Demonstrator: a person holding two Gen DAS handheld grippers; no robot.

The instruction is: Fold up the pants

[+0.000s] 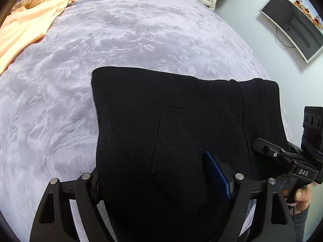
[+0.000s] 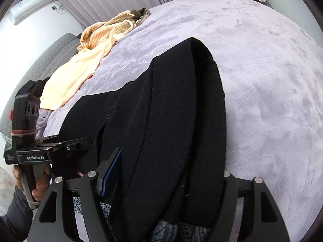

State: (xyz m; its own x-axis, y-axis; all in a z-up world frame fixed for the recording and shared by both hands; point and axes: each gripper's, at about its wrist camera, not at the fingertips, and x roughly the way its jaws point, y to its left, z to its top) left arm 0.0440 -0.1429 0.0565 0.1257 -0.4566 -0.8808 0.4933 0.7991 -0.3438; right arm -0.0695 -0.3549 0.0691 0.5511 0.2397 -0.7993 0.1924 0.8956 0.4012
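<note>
Black pants [image 1: 161,125] already folded compact on lilac blanket [image 1: 80,80], lying between both sets of tongs, left gripper [image 1: 161,183] & right gripper [image 2: 161,173] jaws apart, not clamping; prob. only letting go/tidying left.

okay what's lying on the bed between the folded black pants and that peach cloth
Nothing: bare lilac embossed blanket separates black pants from peach cloth, in the left wrist view.

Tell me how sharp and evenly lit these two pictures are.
Left wrist view: sharp, soft even light, strong fisheye bending of the lilac plush bedspread; folded black trousers nearly detail-less. Right wrist view: equally sharp, same bulge, trousers show faint weave.
</note>
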